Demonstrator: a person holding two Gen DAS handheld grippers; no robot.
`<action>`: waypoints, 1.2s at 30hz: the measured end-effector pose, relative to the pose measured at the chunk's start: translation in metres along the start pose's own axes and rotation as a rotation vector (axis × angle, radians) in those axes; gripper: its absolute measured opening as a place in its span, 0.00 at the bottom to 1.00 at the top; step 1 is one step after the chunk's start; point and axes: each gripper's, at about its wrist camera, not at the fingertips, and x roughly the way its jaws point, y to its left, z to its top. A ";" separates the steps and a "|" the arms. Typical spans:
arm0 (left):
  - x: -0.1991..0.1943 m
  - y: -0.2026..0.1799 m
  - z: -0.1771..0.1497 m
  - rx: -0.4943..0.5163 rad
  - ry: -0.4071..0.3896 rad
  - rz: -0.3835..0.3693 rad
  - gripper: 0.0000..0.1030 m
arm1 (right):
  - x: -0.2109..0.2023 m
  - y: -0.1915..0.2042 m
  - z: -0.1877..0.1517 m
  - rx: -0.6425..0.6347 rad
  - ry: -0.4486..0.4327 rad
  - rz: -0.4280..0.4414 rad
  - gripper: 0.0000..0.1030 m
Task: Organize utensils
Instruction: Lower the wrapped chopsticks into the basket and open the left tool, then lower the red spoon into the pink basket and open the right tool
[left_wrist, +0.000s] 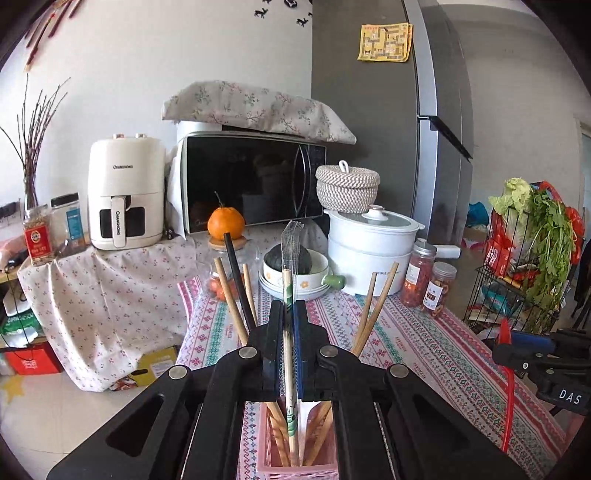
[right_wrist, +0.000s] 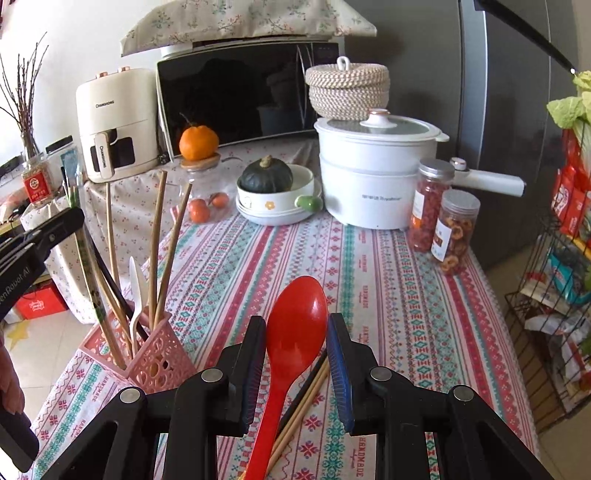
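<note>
**Grippers at work over the pink utensil basket**

Left gripper (left_wrist: 288, 314) pinches a wrapped pair of chopsticks (left_wrist: 289, 291) between nearly closed jaws, its lower end reaching down into the pink utensil basket (left_wrist: 266, 454) at 6 o'clock of the left wrist view. Loose wooden chopsticks (left_wrist: 231, 299) and one black stick (left_wrist: 239, 280) fan out of that basket toward 11 o'clock, two more toward 1 o'clock.

Right gripper (right_wrist: 296, 332) stands part open around a red spoon (right_wrist: 295, 328); its bowl points to 12 o'clock and the pads flank the bowl, though whether they press on it cannot be told. Under the spoon, a few chopsticks (right_wrist: 308, 391) lie on the striped tablecloth (right_wrist: 388, 295). From this view the basket (right_wrist: 155, 358) sits at 8 o'clock, close to the table's left edge, with a white plastic utensil (right_wrist: 137, 291) among the sticks.

Open cloth stretches ahead of the spoon toward 12 o'clock. At its far end stand a bowl holding a dark squash (right_wrist: 266, 173), a white electric pot (right_wrist: 369, 177) and two snack jars (right_wrist: 443, 218) at 1 o'clock. A wire rack (right_wrist: 554, 295) crowds the table's right edge at 3 o'clock.
</note>
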 end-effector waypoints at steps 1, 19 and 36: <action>0.003 0.001 -0.002 -0.008 0.019 -0.004 0.05 | 0.000 0.001 0.001 0.002 -0.009 0.002 0.29; -0.022 0.037 -0.006 -0.125 0.274 0.016 0.52 | -0.008 0.055 0.033 0.112 -0.299 -0.035 0.29; -0.014 0.087 -0.041 -0.202 0.510 0.052 0.74 | 0.029 0.102 0.043 0.106 -0.421 -0.228 0.30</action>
